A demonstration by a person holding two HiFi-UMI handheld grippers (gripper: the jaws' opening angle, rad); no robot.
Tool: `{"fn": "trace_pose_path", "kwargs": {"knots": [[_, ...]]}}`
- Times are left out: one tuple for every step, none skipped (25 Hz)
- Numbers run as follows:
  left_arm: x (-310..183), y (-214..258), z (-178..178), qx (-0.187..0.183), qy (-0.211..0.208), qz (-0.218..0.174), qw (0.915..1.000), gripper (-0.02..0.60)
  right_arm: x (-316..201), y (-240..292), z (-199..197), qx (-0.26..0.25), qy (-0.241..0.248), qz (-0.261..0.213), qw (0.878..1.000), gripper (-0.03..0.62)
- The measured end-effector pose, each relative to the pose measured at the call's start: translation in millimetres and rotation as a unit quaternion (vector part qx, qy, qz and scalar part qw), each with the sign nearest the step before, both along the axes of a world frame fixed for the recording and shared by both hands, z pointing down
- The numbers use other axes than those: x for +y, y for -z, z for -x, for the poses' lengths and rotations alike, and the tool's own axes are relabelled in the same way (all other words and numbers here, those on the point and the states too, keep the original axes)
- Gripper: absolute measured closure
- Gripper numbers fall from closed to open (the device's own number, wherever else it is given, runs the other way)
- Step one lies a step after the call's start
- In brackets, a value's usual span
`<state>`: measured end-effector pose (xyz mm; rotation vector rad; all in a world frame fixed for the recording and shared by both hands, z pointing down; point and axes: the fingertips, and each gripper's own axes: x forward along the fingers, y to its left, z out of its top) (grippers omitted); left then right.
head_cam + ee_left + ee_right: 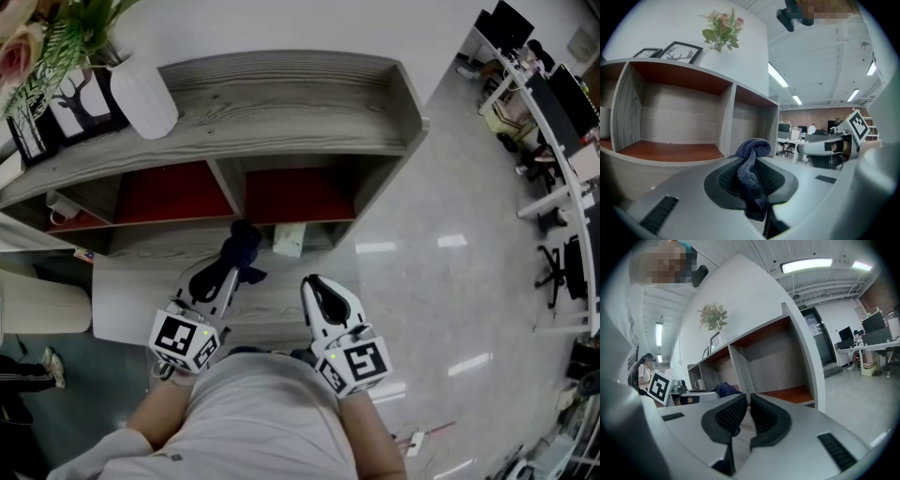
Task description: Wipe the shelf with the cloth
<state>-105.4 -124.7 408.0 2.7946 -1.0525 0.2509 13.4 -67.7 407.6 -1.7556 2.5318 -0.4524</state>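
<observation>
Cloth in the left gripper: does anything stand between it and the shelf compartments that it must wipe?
Nothing visible does. The left gripper is shut on the cloth just before the shelf, and the compartment ahead looks bare. Only a small white thing lies to the right of the cloth, by the shelf's lower board.

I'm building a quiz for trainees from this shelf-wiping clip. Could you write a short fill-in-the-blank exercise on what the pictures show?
1. The left gripper is shut on a dark blue ____.
2. The white vase stands on the ____ of the shelf.
3. Between the jaws of the right gripper there is ____.
Missing words: cloth; top; nothing.
</observation>
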Motion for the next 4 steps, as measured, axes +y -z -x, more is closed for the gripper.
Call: {"fn": "trace_pose_path", "kwargs": {"knots": [[0.2,-0.6,0.8,-0.010,0.000,-0.006,0.9999,0.514,0.1,-0.6,1.0,0.001,0.000,0.001,1.000,0.556],[0.3,-1.1,1.4,-0.019,0.000,-0.012,0.9998,0.514,0.1,-1.5,2.1,0.001,0.001,0.002,1.000,0.556],[0.4,-1.7,1.9,-0.027,-0.001,-0.017,0.9995,0.514,0.1,-2.6,3.3,0.001,0.001,0.003,1.000,0.556],[0.4,-2.2,2.4,-0.034,-0.001,-0.022,0.9992,0.514,0.1,-3.7,4.5,0.001,0.002,0.005,1.000,0.556]]}}
